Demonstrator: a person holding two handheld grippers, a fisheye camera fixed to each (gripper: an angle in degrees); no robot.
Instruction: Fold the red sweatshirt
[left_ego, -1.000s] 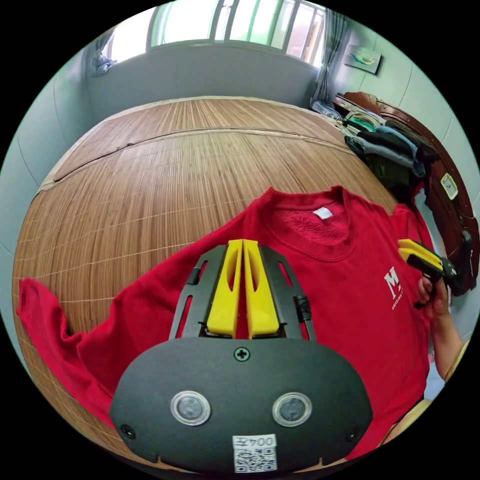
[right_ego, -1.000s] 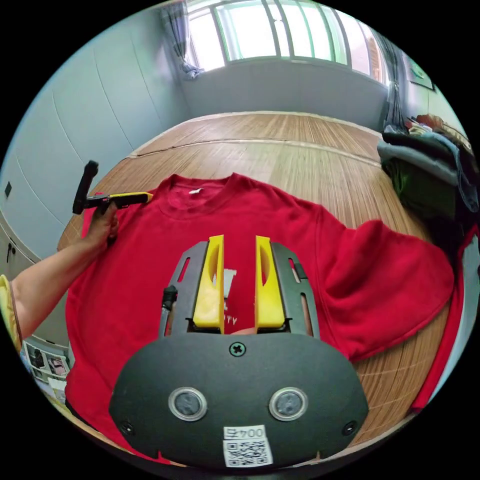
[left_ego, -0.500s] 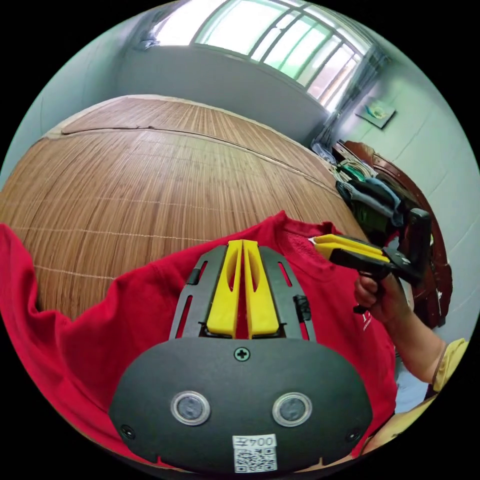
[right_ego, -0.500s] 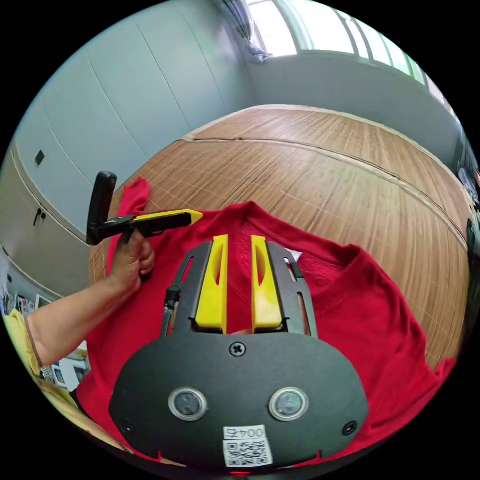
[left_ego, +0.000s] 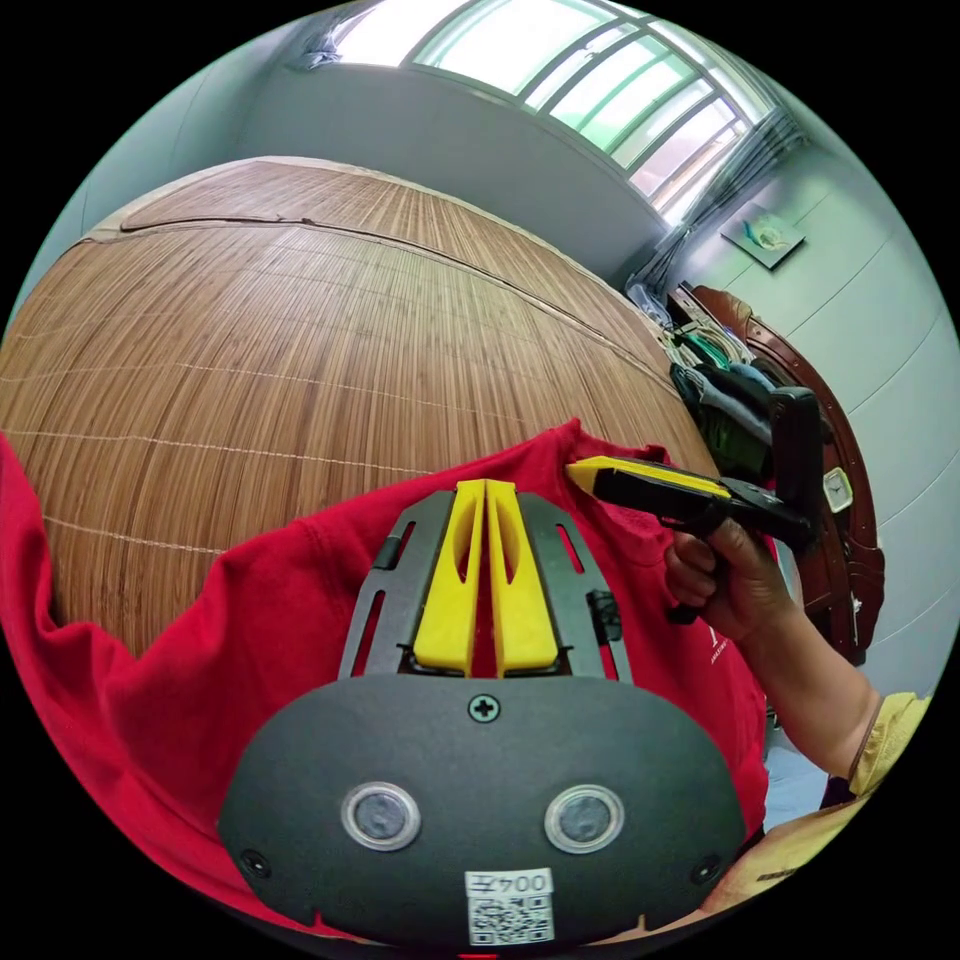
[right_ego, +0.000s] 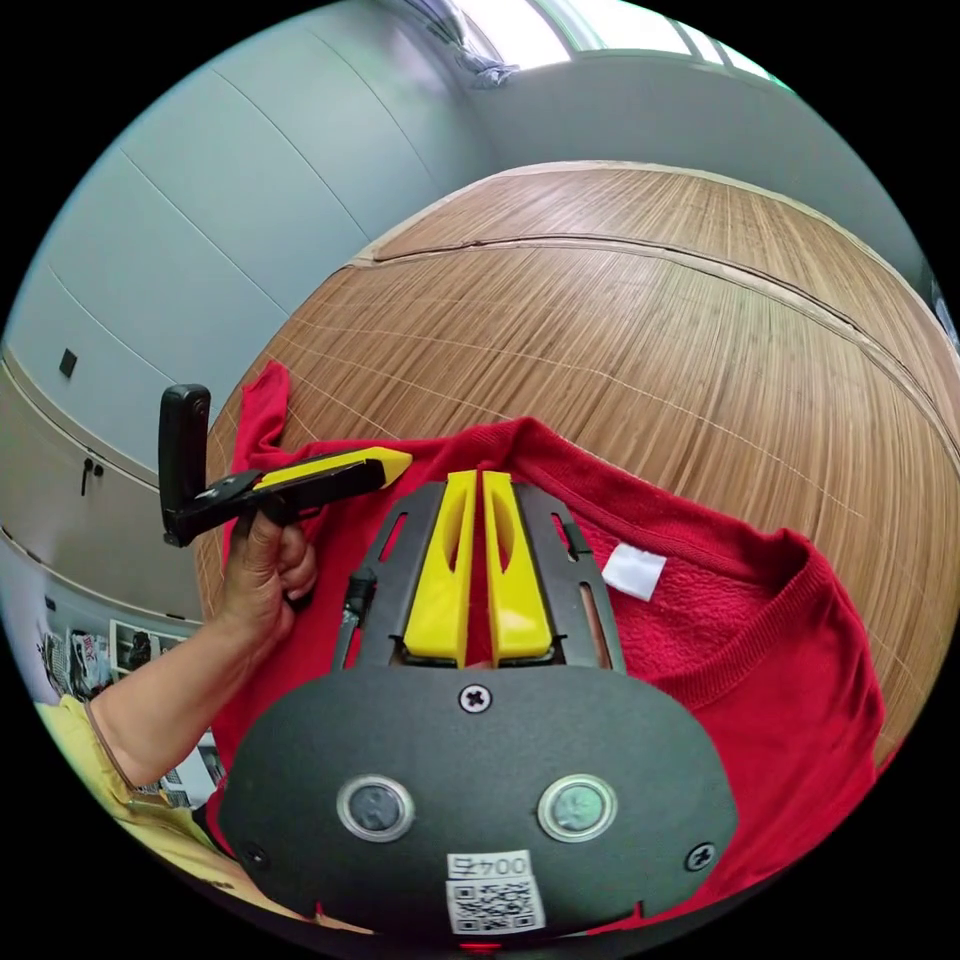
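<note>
The red sweatshirt (left_ego: 270, 620) lies front up on a bamboo mat (left_ego: 300, 330), neck away from me. My left gripper (left_ego: 485, 488) is shut at the edge of one shoulder, with red cloth between its yellow jaws. It also appears in the right gripper view, the left gripper (right_ego: 398, 461) held in a hand, tip on that shoulder. My right gripper (right_ego: 478, 478) is shut on the sweatshirt (right_ego: 760, 650) at the neck's rim beside the white label (right_ego: 633, 572). In the left gripper view the right gripper (left_ego: 578, 470) pinches the collar edge.
A pile of folded clothes (left_ego: 735, 400) and a dark wooden headboard with a clock (left_ego: 836, 490) stand past the mat's right side. One red sleeve (right_ego: 262, 400) trails off toward the wall. The person's forearm (left_ego: 820, 690) reaches in from the right.
My right gripper moved left across the chest to the collar and its jaws went from open to shut there. The left gripper stayed shut at the shoulder; both cameras dropped lower.
</note>
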